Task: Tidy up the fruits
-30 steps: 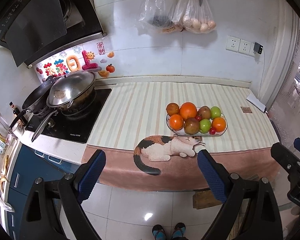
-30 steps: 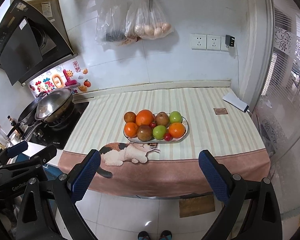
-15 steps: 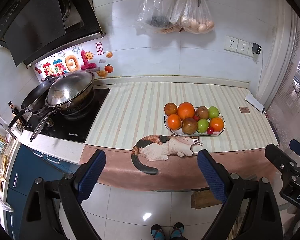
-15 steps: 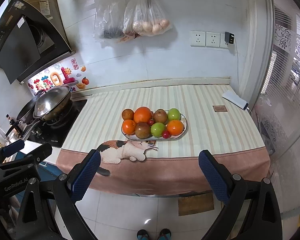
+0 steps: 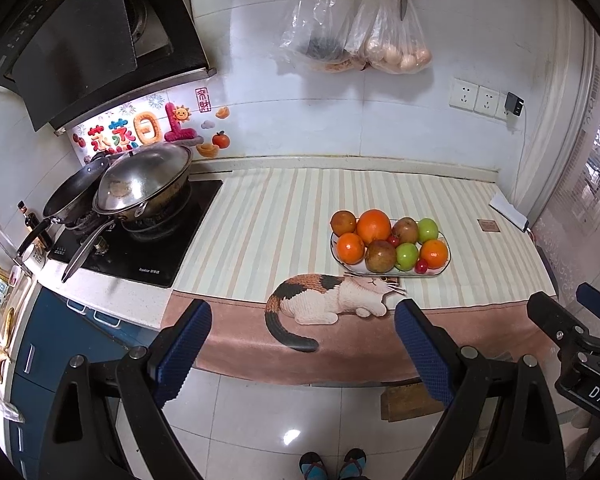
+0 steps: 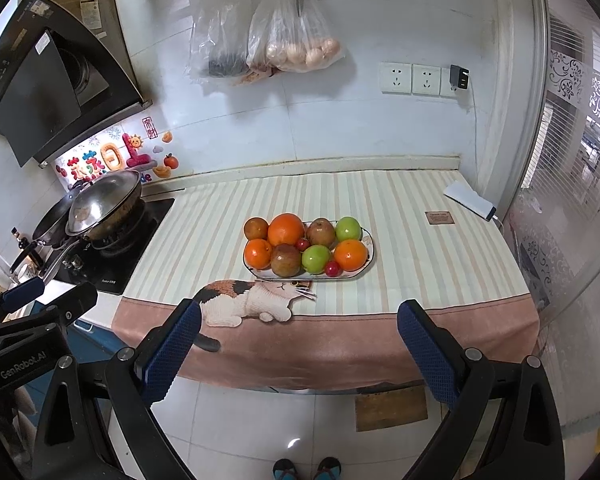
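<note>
An oval white plate (image 5: 443, 267) (image 6: 369, 246) stands on the striped counter cloth, full of fruit: a large orange (image 5: 373, 226) (image 6: 285, 229), smaller oranges (image 5: 350, 247) (image 6: 350, 255), green apples (image 5: 407, 256) (image 6: 316, 259), brown fruits (image 5: 380, 256) (image 6: 286, 260) and small red ones (image 5: 421, 266) (image 6: 332, 268). My left gripper (image 5: 302, 354) is open and empty, held back over the floor in front of the counter. My right gripper (image 6: 298, 354) is open and empty, likewise in front of the counter edge. Each gripper shows at the edge of the other's view.
A cat figure (image 5: 332, 300) (image 6: 252, 302) is printed on the cloth before the plate. A lidded wok (image 5: 144, 184) (image 6: 104, 204) sits on the stove at left. Bags (image 5: 356, 40) (image 6: 268, 40) and scissors hang on the wall. A white box (image 6: 470, 201) lies at the far right.
Both views have shifted slightly; the plate sits a little lower-left in each frame. Both grippers stay open and empty.
</note>
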The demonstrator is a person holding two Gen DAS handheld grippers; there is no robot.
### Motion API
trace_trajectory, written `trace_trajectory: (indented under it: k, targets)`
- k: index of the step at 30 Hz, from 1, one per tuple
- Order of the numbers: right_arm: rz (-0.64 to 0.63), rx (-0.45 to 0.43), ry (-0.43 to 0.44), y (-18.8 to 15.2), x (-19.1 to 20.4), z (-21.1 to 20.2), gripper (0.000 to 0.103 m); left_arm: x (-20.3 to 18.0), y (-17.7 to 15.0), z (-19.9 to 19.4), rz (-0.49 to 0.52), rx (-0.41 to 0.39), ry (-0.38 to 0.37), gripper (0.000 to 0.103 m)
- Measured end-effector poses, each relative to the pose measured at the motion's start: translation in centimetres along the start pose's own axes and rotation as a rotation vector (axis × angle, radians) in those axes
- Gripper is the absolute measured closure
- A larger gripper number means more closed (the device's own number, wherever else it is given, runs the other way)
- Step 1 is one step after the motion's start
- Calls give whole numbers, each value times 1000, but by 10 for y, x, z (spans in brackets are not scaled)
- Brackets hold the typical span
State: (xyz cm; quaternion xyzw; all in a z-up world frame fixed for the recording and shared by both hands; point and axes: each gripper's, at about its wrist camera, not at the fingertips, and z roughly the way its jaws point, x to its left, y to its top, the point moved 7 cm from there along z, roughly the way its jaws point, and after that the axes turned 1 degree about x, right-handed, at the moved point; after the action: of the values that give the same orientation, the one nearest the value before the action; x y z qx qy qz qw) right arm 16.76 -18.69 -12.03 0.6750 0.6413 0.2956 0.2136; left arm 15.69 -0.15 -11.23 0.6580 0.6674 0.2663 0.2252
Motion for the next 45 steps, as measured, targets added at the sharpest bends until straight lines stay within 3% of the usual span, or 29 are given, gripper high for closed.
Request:
trace_trajectory:
  k: [5, 8, 45]
  targets:
    - [0, -1, 0, 0, 0, 0, 3, 2, -1, 0, -2, -3, 1, 9]
    - [0, -1, 1, 1, 0, 0, 3, 2, -1, -1, -5, -4, -1, 2]
    - [-1, -16, -20, 3, 8, -11, 2, 4, 1, -6, -3, -30, -19, 0]
